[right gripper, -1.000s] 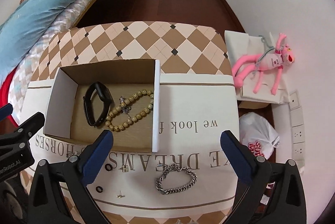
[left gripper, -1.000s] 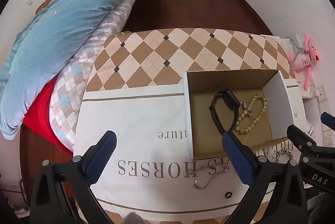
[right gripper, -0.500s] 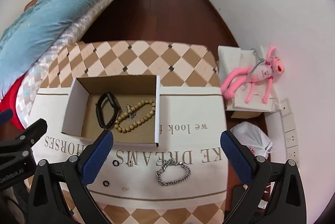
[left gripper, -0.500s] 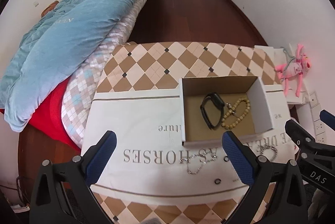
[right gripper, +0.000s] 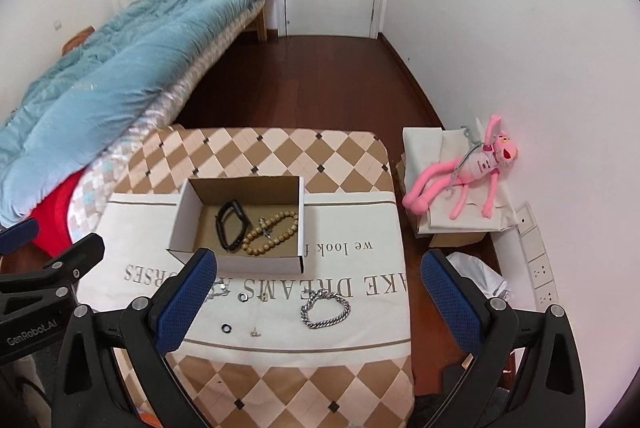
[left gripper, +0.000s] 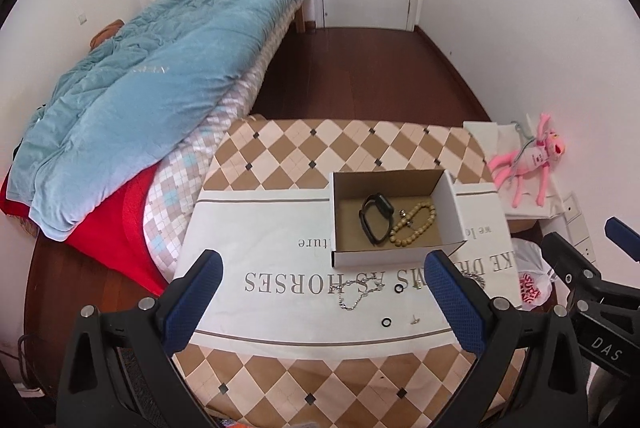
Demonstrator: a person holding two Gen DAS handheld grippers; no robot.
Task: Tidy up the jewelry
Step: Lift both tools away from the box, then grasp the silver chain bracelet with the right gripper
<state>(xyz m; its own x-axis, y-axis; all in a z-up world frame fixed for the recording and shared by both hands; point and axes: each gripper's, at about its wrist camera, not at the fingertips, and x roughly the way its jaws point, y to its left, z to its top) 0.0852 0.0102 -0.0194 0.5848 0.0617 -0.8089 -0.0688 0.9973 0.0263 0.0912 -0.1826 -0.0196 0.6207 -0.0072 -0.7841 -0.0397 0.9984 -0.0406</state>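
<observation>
- The open, shallow cardboard box (right gripper: pixel 240 228) with white outer walls sits on a cream cloth printed with grey lettering (right gripper: pixel 360 292), which is spread over the desk with the tan-and-cream diamond-check cover (right gripper: pixel 280 148).
- Inside the box lie a black wristband (right gripper: pixel 230 230) and, just to its right, a loop of tan wooden beads (right gripper: pixel 276 238) with a small silver charm resting on it.
- On the cloth in front of the box lies a chunky silver chain bracelet (right gripper: pixel 326 314), off the box's right front corner.
- A thin silver chain (left gripper: pixel 356 294) lies in front of the box's left half, with two small black rings (left gripper: pixel 399 287) (left gripper: pixel 387 321) and a tiny gold earring (left gripper: pixel 415 319) beside it.
- The left tool (left gripper: pixel 324 304) hangs above the cloth's near edge, its blue-padded fingers (left gripper: pixel 196 292) spread wide and holding nothing.
- The right tool (right gripper: pixel 318 302) hovers in front of the box likewise, its jaws wide apart and empty.
- A bed with a light blue quilt (left gripper: pixel 140 100) stands left of the desk; a pink plush toy (right gripper: pixel 468 168) lies on white paper to its right.
</observation>
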